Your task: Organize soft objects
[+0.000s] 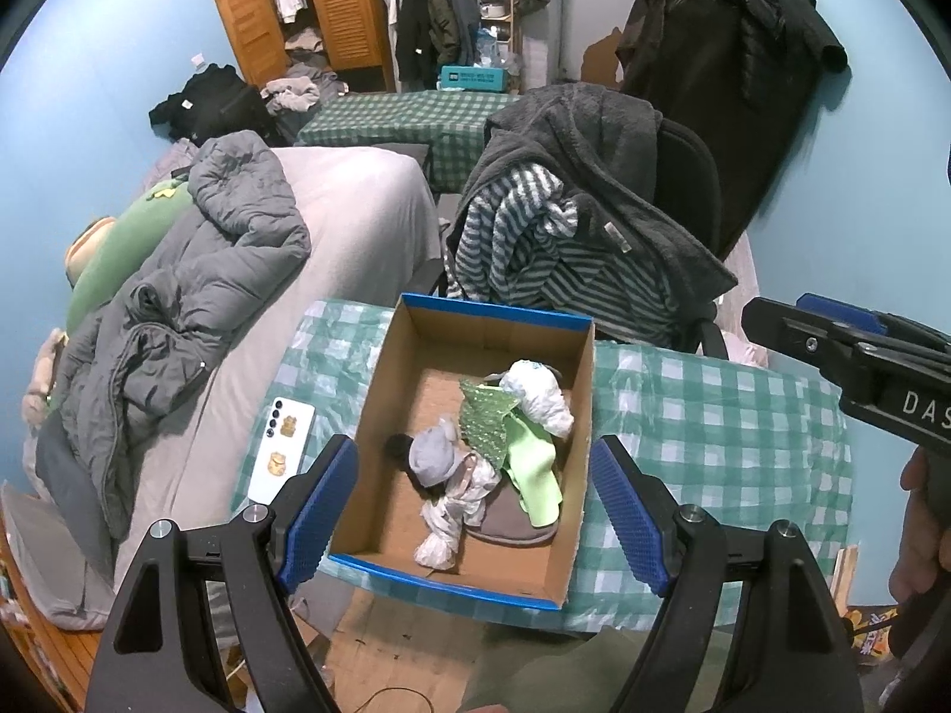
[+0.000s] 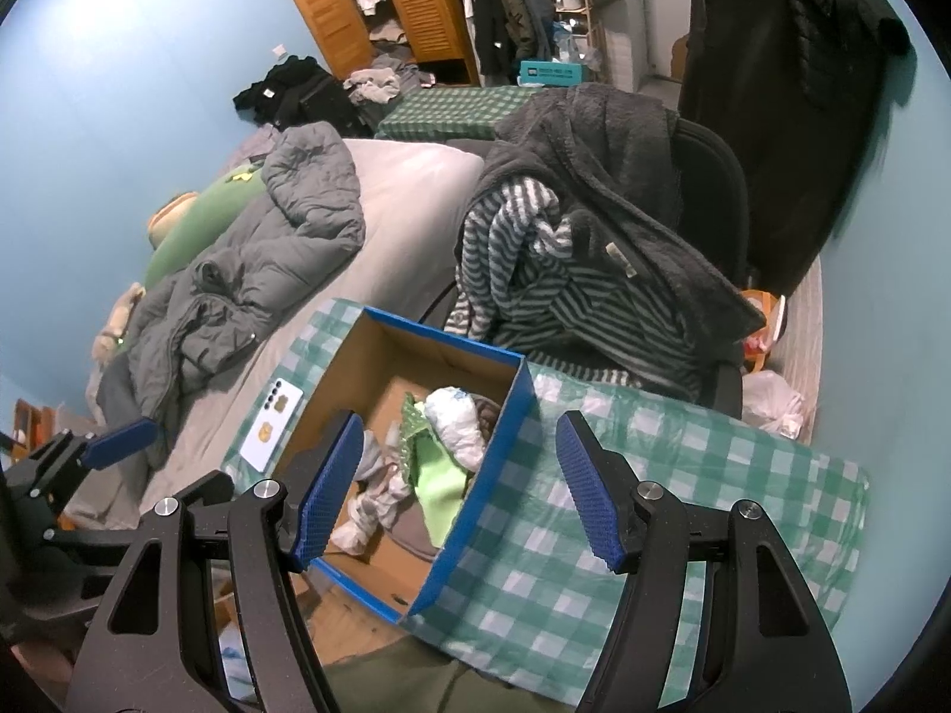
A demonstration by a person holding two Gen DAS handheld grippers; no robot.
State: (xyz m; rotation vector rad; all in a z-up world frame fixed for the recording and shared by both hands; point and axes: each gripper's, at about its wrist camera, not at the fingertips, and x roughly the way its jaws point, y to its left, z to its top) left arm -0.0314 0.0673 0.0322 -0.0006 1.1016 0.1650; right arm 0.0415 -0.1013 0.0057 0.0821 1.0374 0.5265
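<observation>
A blue-edged cardboard box (image 1: pixel 416 333) stands on a green checked tablecloth (image 1: pixel 713 416). Inside lie soft things: a white crumpled bag (image 1: pixel 538 395), a light green cloth (image 1: pixel 535 469), a green dotted piece (image 1: pixel 484 422), a grey sock ball (image 1: pixel 434 454) and a white knotted bag (image 1: pixel 449 520). My left gripper (image 1: pixel 475 514) is open and empty, above the box's near end. My right gripper (image 2: pixel 457 487) is open and empty, over the box's right wall (image 2: pixel 481 475); it also shows at the right edge of the left wrist view (image 1: pixel 856 350).
A white phone (image 1: pixel 282 451) lies on the cloth left of the box. A bed with a grey duvet (image 1: pixel 196 297) stands to the left. A chair draped with a striped garment (image 1: pixel 535 249) and a dark fleece (image 1: pixel 594 166) stands behind the table.
</observation>
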